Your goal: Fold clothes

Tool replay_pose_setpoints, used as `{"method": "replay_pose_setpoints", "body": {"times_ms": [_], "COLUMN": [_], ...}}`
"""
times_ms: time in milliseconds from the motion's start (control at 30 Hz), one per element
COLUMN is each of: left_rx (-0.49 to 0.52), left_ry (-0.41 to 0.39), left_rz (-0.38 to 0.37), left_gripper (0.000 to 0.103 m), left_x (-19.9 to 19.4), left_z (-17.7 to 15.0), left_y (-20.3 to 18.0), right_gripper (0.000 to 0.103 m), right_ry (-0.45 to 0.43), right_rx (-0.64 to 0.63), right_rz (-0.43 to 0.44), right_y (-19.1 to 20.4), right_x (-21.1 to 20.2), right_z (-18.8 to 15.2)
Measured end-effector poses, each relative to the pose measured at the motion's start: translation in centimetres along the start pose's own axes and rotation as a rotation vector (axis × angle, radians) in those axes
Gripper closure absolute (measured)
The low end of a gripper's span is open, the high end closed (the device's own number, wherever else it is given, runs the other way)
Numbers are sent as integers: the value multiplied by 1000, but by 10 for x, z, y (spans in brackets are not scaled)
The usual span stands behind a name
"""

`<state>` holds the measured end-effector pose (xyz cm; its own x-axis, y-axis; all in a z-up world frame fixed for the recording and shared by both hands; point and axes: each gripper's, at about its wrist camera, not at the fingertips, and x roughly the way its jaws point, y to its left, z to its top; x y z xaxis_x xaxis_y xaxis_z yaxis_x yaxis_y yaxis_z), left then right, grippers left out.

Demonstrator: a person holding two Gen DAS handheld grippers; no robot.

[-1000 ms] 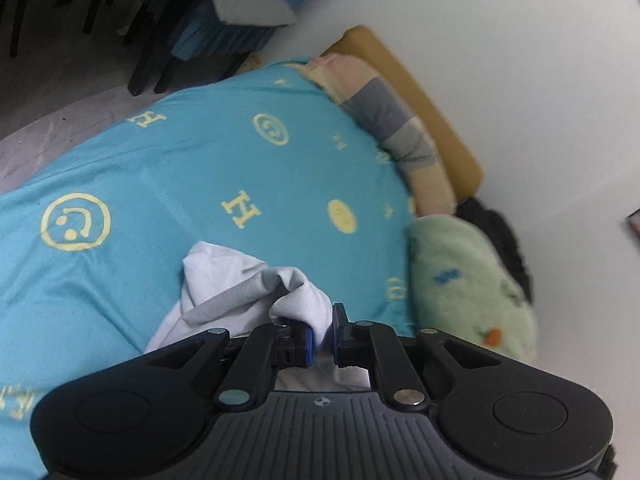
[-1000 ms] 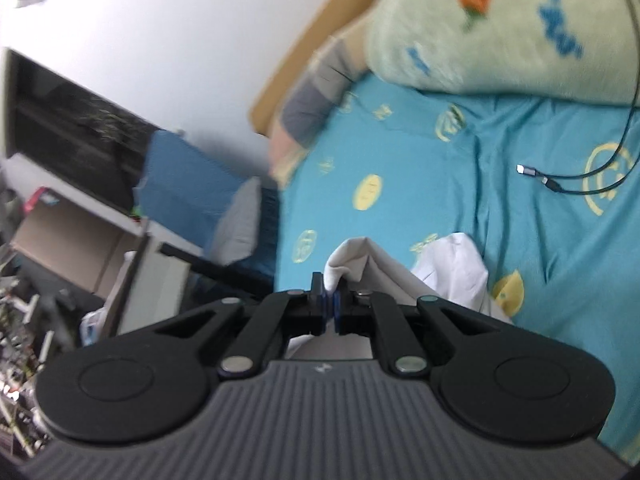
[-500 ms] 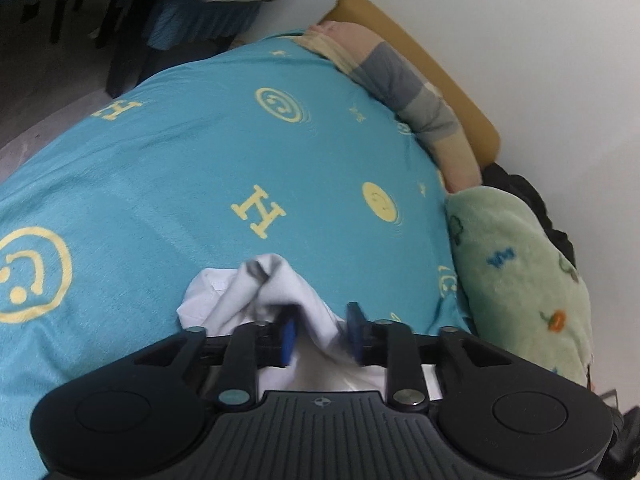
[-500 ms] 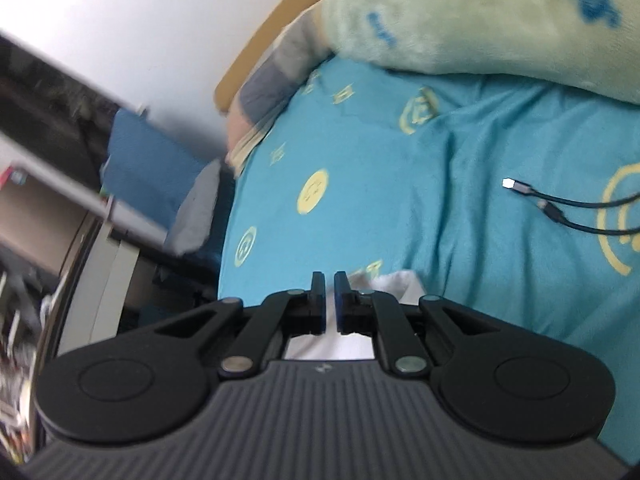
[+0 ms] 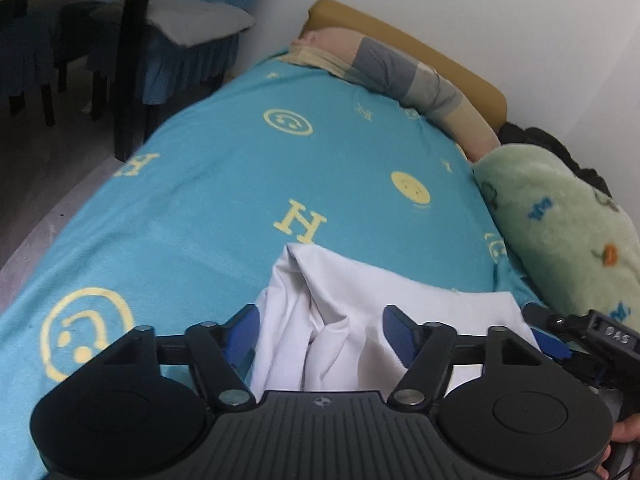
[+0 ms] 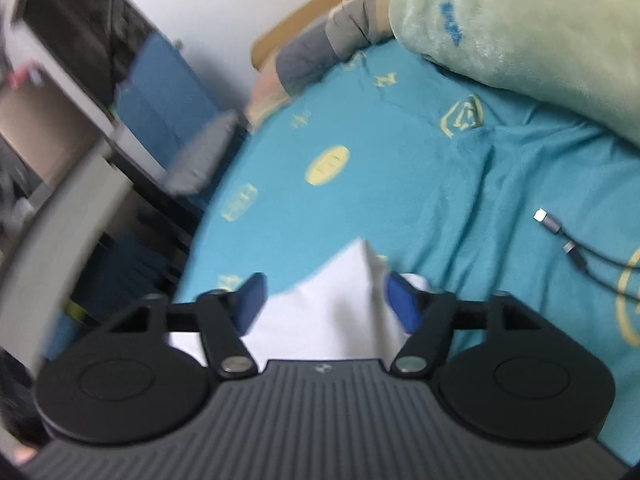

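Left wrist view: the left gripper [image 5: 320,334] has its two blue-padded fingers [image 5: 240,334] spread wide apart, and the white garment [image 5: 344,316] lies on the bed between and below them, gripped by neither; a rumpled ridge of the cloth runs up the middle of the gap, and a flatter panel spreads out toward the right-hand finger and past it. The garment rests on a turquoise bedsheet [image 5: 224,184] printed in yellow with smiley faces and the capital letter "H" [image 5: 300,222]; a second "H" [image 5: 136,164] sits near the sheet's left edge. At the lower right of this view the right gripper [image 5: 580,336] shows as a black body with pale characters on its housing, too small to read with certainty. Behind the sheet lie a grey-and-beige striped pillow [image 5: 404,72] against a mustard-coloured headboard [image 5: 400,40], and a pale green fleece blanket [image 5: 568,224] with blue and orange motifs. Right wrist view (motion-blurred): the right gripper [image 6: 326,300] likewise has its fingers [image 6: 250,298] held well apart, with a pointed fold of the white garment [image 6: 324,304] lying between them on the bedsheet [image 6: 400,184]; whether the cloth touches the right-hand pad cannot be told. Two charging cable plugs [image 6: 560,236] lie on the sheet well to the right of the garment, below the fleece blanket [image 6: 520,28]. The yellow motifs here are too blurred to read.
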<state>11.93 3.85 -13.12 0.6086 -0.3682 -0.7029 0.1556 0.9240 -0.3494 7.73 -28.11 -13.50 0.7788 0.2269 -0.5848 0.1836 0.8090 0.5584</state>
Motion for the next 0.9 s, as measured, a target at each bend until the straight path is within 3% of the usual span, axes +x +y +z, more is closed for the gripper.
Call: {"method": "replay_pose_setpoints", "body": {"times_ms": [33,67,100,133,167,333,467,600,633,667,700,733,767,833,900], "left_rx": [10,11,4,-2,-13,-3,63,15,-3,-19,-26,-21,-3,46,120], "left_ry": [-1,-2,-3,-4,-21,-177,-129,-48,-59,-79,-100,-117,-125,-131,-130], "left_rz": [16,23,24,25,26,11,51,89,89,85,79,72,75,97,119], "left_gripper": [43,59,69,88,92,92,87,68,54,43,40,36,33,29,28], "left_x": [5,8,11,13,11,-16,0,4,-2,-10,-17,-23,-28,-35,-36], "left_z": [-1,-2,-3,-4,-4,2,0,0,1,1,1,1,-1,-5,-15], "left_y": [-1,-1,0,1,1,-9,-17,-9,-7,-6,-6,-7,-11,-22,-37], "right_gripper": [60,78,88,97,98,98,96,95,94,93,91,78,48,24,26], "right_ry": [21,42,39,24,0,-136,-133,-86,-91,-104,-119,-134,-149,-182,-195], "right_rx": [1,-8,-31,-59,-75,-96,-145,-103,-92,-96,-107,-117,-128,-170,-246], "right_rz": [6,14,6,-7,-4,7,-65,-122,-123,-116,-108,-100,-92,-62,-36], "right_y": [-2,-3,-2,1,3,16,19,11,10,12,15,18,21,32,44], "right_x": [6,10,10,8,4,-19,-11,-5,-7,-11,-15,-19,-23,-30,-31], "right_z": [-4,-7,-10,-12,-12,-4,-5,-5,-4,-3,-2,0,1,-2,-8]}}
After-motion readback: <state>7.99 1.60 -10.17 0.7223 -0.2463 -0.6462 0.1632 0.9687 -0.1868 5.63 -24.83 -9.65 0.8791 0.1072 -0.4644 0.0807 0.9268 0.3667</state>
